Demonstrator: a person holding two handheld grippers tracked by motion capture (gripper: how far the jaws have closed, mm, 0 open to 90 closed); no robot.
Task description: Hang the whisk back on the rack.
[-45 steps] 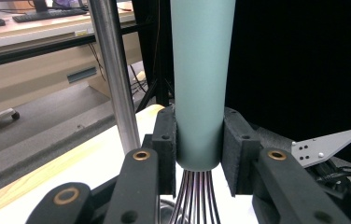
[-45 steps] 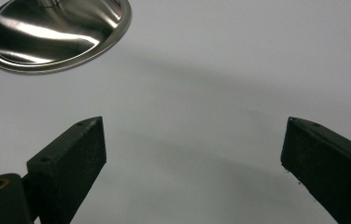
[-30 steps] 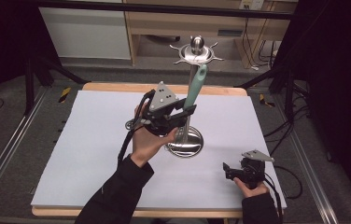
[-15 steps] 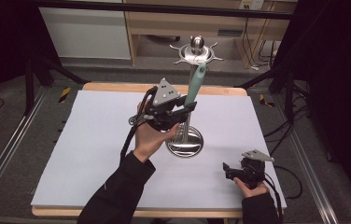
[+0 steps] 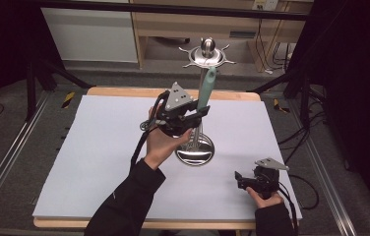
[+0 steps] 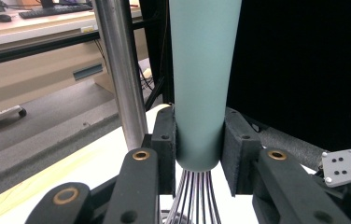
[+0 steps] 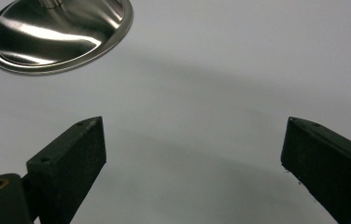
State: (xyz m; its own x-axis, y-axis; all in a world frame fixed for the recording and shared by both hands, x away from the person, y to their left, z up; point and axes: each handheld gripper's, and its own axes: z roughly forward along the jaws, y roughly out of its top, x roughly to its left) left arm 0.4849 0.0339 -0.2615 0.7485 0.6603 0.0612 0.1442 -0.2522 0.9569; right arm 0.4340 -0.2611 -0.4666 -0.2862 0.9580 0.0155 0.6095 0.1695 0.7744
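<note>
Fingers of the left gripper (image 6: 197, 154) are clamped on the lower end of a whisk's pale green handle (image 6: 204, 79), one black pad pressing each side of it. The whisk wires (image 6: 193, 196) fan out just below the fingers, and the handle rises upright above them. Just beside the fingers on one side stands the steel pole (image 6: 120, 70) of a utensil stand. From the high view, the left gripper (image 5: 193, 115) holds the whisk (image 5: 205, 88) against the stand (image 5: 207, 51), above its round base (image 5: 195, 152) on the white table (image 5: 99, 147). Fingers of the right gripper (image 7: 192, 149) stand wide apart with nothing between them, hovering over bare table, the stand's base (image 7: 57, 32) ahead of them.
</note>
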